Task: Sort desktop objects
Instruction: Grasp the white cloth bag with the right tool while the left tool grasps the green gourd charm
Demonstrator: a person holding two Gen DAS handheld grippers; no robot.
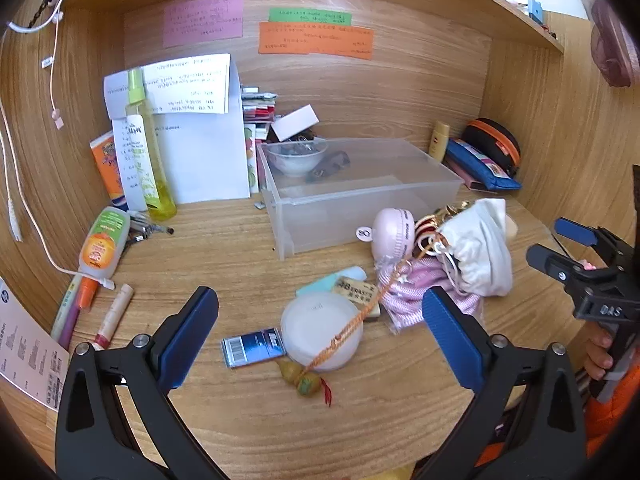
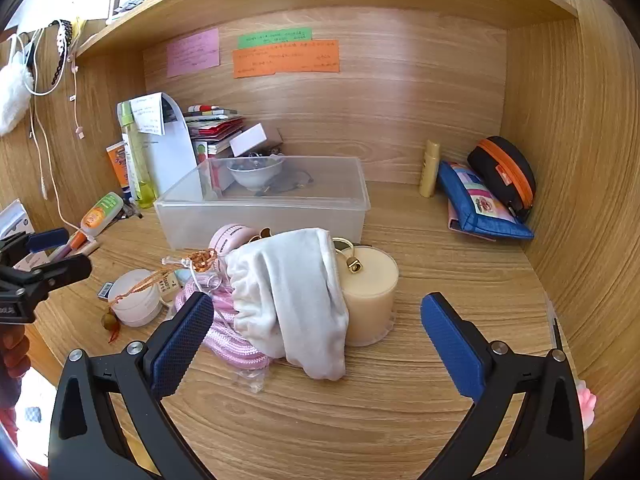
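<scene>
My left gripper (image 1: 320, 294) hovers open above a white round jar (image 1: 320, 328), a blue barcoded card (image 1: 254, 348) and a gourd charm (image 1: 306, 380) on an orange cord. Nothing sits between its pads. My right gripper (image 2: 316, 300) is open too, just in front of a white cloth pouch (image 2: 292, 296) draped over pink rope (image 2: 228, 332) and against a cream candle glass (image 2: 370, 292). A pink round case (image 2: 232, 236) lies behind them. Each gripper shows in the other's view: right gripper (image 1: 546, 238), left gripper (image 2: 76, 250). A clear plastic bin (image 1: 320, 220) holds a white bowl (image 1: 296, 156).
At the left stand a yellow spray bottle (image 1: 148, 152) and papers, with an orange-label bottle (image 1: 102, 244), pens (image 1: 76, 304) and a lip tube (image 1: 114, 316) lying flat. A blue pouch (image 2: 480, 204), black case (image 2: 504, 172) and yellow bottle (image 2: 430, 168) fill the back right. Wooden walls enclose the desk.
</scene>
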